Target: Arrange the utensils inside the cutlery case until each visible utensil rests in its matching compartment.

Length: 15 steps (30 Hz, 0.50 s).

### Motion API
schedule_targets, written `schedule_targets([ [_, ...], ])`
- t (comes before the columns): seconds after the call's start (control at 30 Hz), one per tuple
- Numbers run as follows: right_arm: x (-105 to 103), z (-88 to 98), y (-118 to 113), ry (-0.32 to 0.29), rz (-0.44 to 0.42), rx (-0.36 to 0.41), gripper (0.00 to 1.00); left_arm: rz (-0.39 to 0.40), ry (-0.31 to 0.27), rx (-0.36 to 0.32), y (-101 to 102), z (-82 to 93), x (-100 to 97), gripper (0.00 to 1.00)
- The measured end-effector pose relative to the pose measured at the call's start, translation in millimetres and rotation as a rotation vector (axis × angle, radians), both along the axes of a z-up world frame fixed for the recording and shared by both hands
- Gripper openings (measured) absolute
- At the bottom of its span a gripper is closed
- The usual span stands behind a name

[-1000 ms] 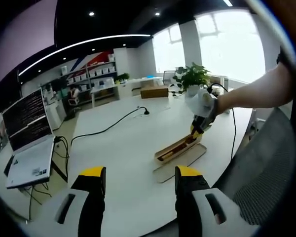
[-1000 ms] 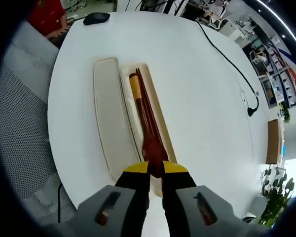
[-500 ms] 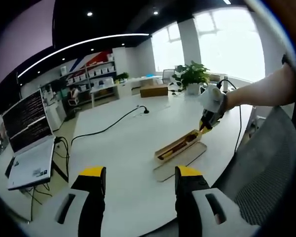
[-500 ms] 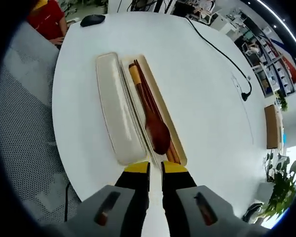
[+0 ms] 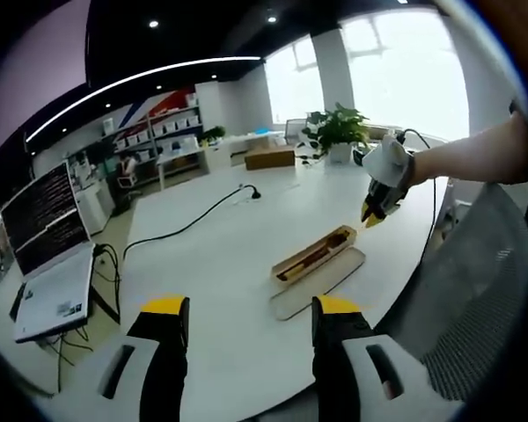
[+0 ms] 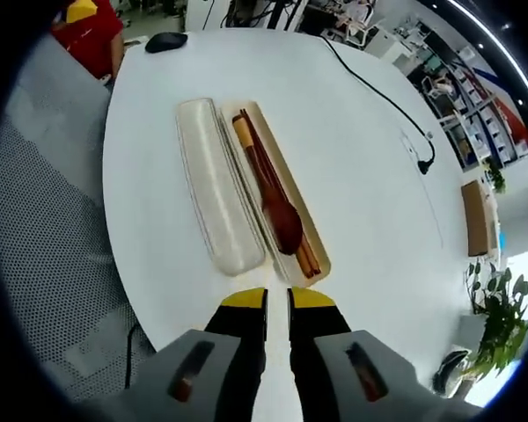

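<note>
A long beige cutlery case [image 6: 312, 253] lies open on the white round table [image 6: 370, 167], its pale lid [image 6: 213, 188] flat beside it. Inside rest a dark wooden spoon [image 6: 277, 209] and wooden chopsticks [image 6: 307, 259], lying lengthwise. My right gripper [image 6: 277, 299] hovers above the case's near end, jaws nearly together with nothing between them. In the left gripper view the case [image 5: 314, 255] and lid [image 5: 319, 283] sit mid-table, and the right gripper [image 5: 371, 215] hangs above their far end, held by a gloved hand. My left gripper [image 5: 249, 309] is open, low over the near table edge.
A black cable [image 6: 380, 95] runs across the table to a plug. A black mouse [image 6: 166, 40] lies at the far edge. A grey mesh chair [image 6: 44, 193] stands beside the table, and another [image 5: 480, 308] on the right of the left gripper view. A laptop [image 5: 53, 264] is at left.
My right gripper has let go of the spoon, which now lies in the case, and has lifted up and back from it. The left gripper has hardly moved.
</note>
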State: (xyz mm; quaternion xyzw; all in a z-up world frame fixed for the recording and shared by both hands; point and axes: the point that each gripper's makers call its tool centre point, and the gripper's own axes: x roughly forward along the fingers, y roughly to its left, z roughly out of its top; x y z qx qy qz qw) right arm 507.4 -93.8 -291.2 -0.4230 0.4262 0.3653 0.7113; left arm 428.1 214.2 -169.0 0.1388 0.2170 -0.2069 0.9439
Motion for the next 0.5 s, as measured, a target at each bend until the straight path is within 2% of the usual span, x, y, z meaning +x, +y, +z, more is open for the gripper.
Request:
schedule_targets([
  [0.17,-11,-0.7,-6,-0.001,-0.014,0.014,0.05,0.029,0.009,-0.016,6,-1.9,-0.8,0.58],
  [0.33,-24,1.8,-11,0.007,-0.013,0.02,0.05,0.025,0.016,0.004,5,-4.2,-3.9,0.58],
  [0.4,-26,4.5,-14,0.004,-0.011,0.026,0.05,0.054,-0.014,0.016,12,2.2,-1.8,0.58],
  [0.43,-27,5.9,-16,0.002,-0.008,0.028,0.05,0.084,-0.055,0.003,17,10.4,1.5,0.58],
  [0.47,-28,7.9,-19,-0.007,-0.006,0.029,0.05,0.104,-0.068,-0.029,21,15.0,2.5,0.58],
  [0.5,-28,8.9,-22,-0.01,-0.011,0.027,0.05,0.11,-0.057,-0.044,22,14.0,1.8,0.58],
])
